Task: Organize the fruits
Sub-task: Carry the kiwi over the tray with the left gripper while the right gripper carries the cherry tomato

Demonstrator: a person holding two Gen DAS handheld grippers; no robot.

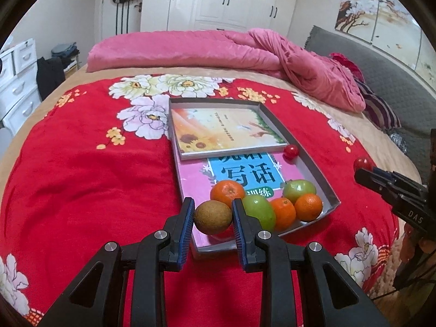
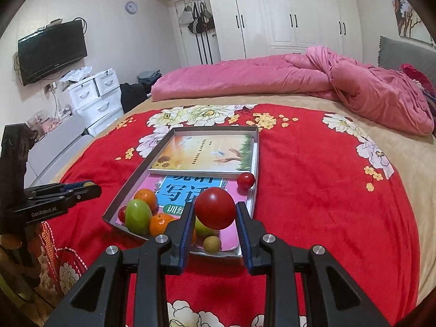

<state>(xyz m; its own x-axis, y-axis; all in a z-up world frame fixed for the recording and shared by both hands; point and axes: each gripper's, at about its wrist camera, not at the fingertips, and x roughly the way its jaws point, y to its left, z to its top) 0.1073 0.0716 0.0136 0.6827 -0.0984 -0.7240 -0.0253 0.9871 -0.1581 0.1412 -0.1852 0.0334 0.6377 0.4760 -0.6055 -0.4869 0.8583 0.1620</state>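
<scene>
The brown fruit [image 1: 213,217] is clamped between the pads of the left gripper [image 1: 213,219], its long axis lying across the jaws, held over the near-left corner of the tray [image 1: 324,175], just beside the green fruit [image 1: 260,212] and the oranges [image 1: 283,213] heaped at that near end. The right gripper [image 2: 215,212] is closed on a red tomato [image 2: 215,207], which hangs above the tray's near right part, with a small tan fruit [image 2: 212,244] below it and another tomato [image 2: 245,180] further off by the right wall. Both hands look equally near, so each release probably needs only a short drop; the heap crowds the left one.
</scene>
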